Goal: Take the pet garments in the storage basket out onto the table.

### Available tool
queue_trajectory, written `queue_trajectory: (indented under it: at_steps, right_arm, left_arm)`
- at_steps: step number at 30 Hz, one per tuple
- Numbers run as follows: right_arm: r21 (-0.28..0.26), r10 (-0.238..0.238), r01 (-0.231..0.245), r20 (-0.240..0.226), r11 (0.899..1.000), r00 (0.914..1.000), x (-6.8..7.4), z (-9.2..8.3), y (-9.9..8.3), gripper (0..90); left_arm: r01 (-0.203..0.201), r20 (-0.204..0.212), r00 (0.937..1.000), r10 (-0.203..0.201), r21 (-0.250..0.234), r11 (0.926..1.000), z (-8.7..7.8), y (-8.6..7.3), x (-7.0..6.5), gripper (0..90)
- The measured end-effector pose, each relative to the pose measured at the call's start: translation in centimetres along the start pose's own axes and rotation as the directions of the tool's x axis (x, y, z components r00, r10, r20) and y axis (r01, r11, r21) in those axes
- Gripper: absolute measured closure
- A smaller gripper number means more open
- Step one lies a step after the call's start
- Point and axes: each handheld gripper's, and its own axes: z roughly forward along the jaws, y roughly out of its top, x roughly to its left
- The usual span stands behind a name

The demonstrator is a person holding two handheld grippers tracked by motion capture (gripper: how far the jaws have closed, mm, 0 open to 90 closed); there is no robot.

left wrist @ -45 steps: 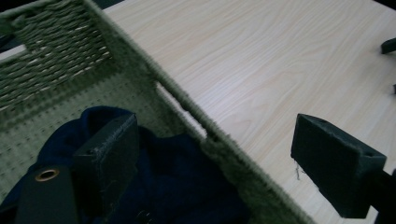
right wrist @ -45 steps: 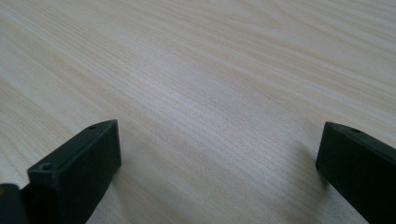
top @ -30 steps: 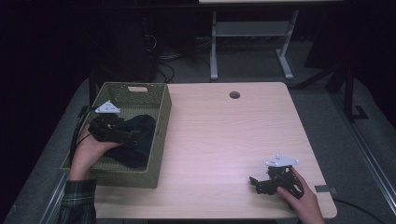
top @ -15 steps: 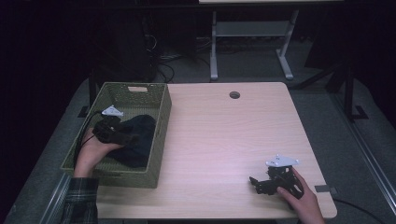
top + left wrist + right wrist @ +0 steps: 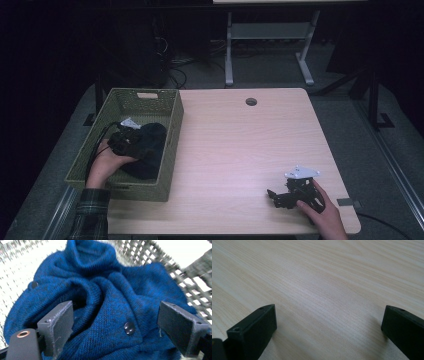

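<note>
A dark blue knitted garment (image 5: 150,150) with round buttons lies bunched in the green wicker basket (image 5: 150,100) at the table's left. My left gripper (image 5: 131,143) is down inside the basket, right over the garment (image 5: 110,297), jaws wide open with the knit between them but not pinched. My right gripper (image 5: 281,196) rests low on the wooden table (image 5: 240,145) near the front right corner, open, with bare wood (image 5: 327,297) between its jaws.
The basket's woven walls (image 5: 160,255) rise close around the left gripper. A round cable hole (image 5: 251,101) sits at the table's far edge. A metal desk frame (image 5: 270,45) and cables stand on the dark floor beyond.
My left gripper has sunk lower into the basket and drawn slightly toward the near side, closing on the garment. The right gripper has stayed put.
</note>
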Motion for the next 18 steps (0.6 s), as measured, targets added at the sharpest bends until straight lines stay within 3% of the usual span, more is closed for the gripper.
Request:
queue_trajectory:
  at_steps: [10, 12, 18]
  right_arm:
    - [0.0, 0.0, 0.0, 0.0, 1.0, 1.0, 0.0, 0.0, 0.0, 0.0]
    - [0.0, 0.0, 0.0, 0.0, 1.0, 1.0, 0.0, 0.0, 0.0, 0.0]
    - [0.0, 0.0, 0.0, 0.0, 1.0, 1.0, 0.0, 0.0, 0.0, 0.0]
  left_arm:
    - [-0.005, -0.001, 1.0, 0.006, 0.047, 0.9989, 1.9, -0.5, -0.3, 13.2]
    - [0.005, -0.003, 1.0, -0.005, 0.081, 0.9967, 2.6, -0.6, -0.3, 13.3]
    - [-0.012, 0.009, 0.9999, 0.011, 0.124, 0.9922, 3.0, -0.7, -0.4, 14.1]
